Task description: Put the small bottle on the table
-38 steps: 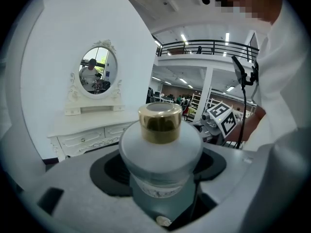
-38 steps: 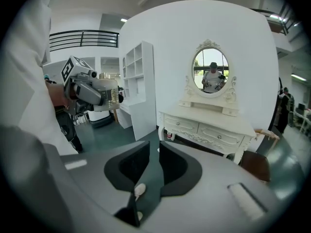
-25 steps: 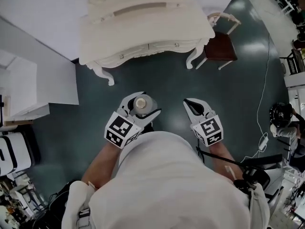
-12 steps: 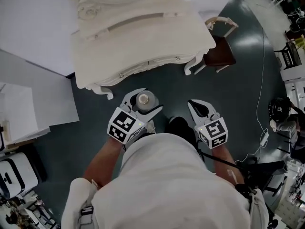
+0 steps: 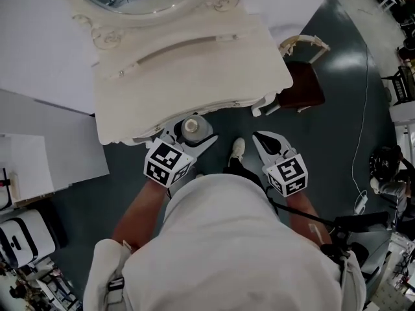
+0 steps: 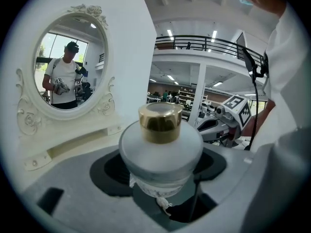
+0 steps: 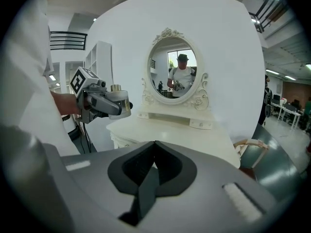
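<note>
A small frosted white bottle (image 6: 161, 152) with a gold cap (image 6: 161, 122) stands upright between the jaws of my left gripper (image 5: 188, 137), which is shut on it. In the head view the bottle (image 5: 192, 128) hangs just at the front edge of the cream dressing table (image 5: 188, 76). My right gripper (image 5: 267, 145) is shut with nothing in it, held in front of the table's right front corner, over the dark floor. The right gripper view shows the left gripper (image 7: 104, 104) with the bottle (image 7: 121, 103) at the table's left front corner (image 7: 121, 127).
An oval mirror (image 7: 175, 72) stands at the back of the table top, with a low shelf (image 5: 175, 47) below it. A wooden chair (image 5: 303, 86) stands right of the table. White cabinets (image 5: 39, 154) are at left. A shoe (image 5: 238, 149) shows on the floor.
The person has stepped toward the table. The left gripper with the bottle went from over the open floor up to the table's front edge. The right gripper came along, still shut.
</note>
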A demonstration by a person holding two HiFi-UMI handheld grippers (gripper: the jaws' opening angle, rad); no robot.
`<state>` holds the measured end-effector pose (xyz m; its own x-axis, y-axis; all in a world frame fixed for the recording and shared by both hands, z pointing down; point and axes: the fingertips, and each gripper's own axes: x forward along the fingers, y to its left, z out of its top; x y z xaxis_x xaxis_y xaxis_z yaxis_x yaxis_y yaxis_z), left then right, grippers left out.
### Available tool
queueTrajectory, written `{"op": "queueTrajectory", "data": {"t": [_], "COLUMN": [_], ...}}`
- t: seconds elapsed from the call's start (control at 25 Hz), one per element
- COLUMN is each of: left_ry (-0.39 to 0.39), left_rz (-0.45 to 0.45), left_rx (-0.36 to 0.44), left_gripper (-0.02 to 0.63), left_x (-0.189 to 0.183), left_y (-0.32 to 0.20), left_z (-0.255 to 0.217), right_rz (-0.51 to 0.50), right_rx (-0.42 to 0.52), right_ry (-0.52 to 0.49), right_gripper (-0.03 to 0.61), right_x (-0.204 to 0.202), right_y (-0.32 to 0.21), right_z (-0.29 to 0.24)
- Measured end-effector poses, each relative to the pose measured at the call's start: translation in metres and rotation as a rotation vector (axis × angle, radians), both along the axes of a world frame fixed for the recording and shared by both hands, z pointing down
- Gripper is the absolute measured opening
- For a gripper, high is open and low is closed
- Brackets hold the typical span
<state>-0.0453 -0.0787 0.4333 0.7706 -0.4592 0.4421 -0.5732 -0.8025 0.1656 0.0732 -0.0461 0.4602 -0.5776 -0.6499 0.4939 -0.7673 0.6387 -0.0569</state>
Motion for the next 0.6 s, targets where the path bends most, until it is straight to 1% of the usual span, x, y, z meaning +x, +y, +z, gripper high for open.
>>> {"op": "queueTrajectory", "data": {"t": [0.12,0.2,0.4,0.6], "left_ry": [-0.004,-0.011,-0.027,-0.056], "left_rz": [-0.032,-0.048,-0.081,-0.105], "left_rx": [-0.004,0.002,0.006,0.009], "left_gripper": [0.338,0.337,0.338,0.337], "left_x": [0.030,0.052,0.099,0.131], "left_y": [-0.073,-0.112,-0.190,-0.257], "left_z": [0.006,0.006,0.013,0.023], "right_rz": [-0.020,-0.025,-0.035,0.004], "right_rx": [0.014,0.015,-0.012,-0.044], "right_ry": [0.006,0.007,0.016,0.028], "right_gripper": [0.000,0.000,0.000,0.000], "right_x": [0.035,0.059,0.119,0.167], "right_y": [-0.072,-0.104,-0.148,-0.177], "right_z": [0.000,-0.003,0.007,0.018]}}
